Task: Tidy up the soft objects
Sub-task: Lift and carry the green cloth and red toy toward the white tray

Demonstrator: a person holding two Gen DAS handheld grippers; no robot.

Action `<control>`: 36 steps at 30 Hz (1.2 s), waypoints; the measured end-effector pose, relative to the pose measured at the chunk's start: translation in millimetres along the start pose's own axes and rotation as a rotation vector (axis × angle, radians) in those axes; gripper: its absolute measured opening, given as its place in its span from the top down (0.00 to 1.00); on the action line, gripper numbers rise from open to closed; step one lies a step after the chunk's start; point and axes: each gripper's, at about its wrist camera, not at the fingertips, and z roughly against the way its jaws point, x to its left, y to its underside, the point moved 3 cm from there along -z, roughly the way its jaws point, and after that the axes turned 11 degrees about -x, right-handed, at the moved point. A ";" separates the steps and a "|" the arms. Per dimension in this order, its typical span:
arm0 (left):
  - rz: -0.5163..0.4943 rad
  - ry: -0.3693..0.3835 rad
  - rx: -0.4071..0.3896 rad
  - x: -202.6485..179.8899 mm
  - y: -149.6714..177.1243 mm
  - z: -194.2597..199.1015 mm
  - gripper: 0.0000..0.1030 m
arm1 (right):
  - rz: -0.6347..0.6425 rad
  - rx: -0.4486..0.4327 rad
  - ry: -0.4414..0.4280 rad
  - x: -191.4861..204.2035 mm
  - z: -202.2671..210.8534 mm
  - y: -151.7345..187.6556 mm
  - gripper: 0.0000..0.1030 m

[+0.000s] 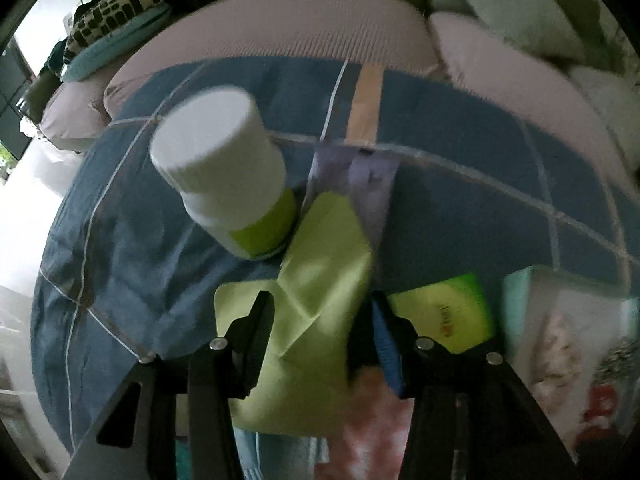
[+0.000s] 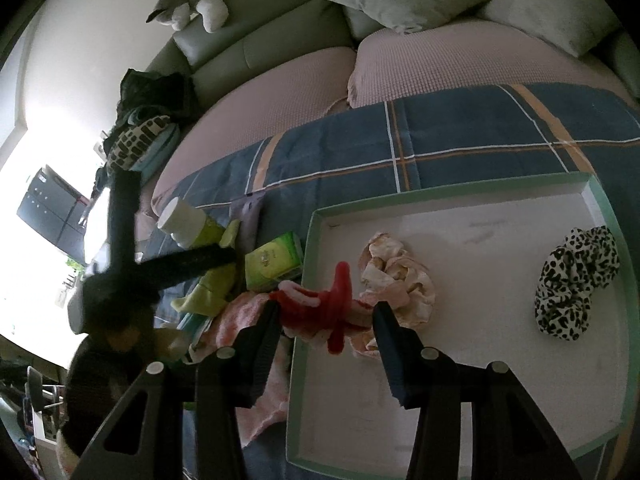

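Leopard-print cloth (image 2: 576, 280) and a pale bundle (image 2: 396, 280) already lie in your tray (image 2: 440, 196). Your half-open right gripper (image 2: 326, 312) straddles the red item (image 2: 336, 304) at its rim, grip unclear; your left gripper (image 1: 320, 312) stands open around the green cloth (image 1: 316, 280), outside.

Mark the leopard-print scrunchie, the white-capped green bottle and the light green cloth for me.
Leopard-print fabric scrunchie (image 2: 576, 282): right wrist view, middle of the bunched fabric.
White-capped green plastic bottle (image 1: 218, 152): left wrist view, on its white cap.
Light green cloth (image 1: 320, 280): left wrist view, centre of the crumpled fabric.
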 end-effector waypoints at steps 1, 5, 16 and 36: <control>-0.002 -0.003 0.011 -0.1 2.0 -3.5 0.52 | -0.002 0.000 0.001 -0.4 -0.1 0.0 0.51; 0.004 -0.018 0.018 1.6 5.6 -11.0 0.65 | -0.009 0.001 0.006 -2.4 -0.6 0.2 0.51; 0.168 0.104 -0.064 31.4 -2.1 15.7 0.95 | -0.015 0.001 0.010 -4.8 -0.9 -0.1 0.51; 0.227 0.208 -0.307 43.2 -14.4 121.4 0.95 | -0.039 -0.053 0.013 -7.6 12.0 -5.3 0.51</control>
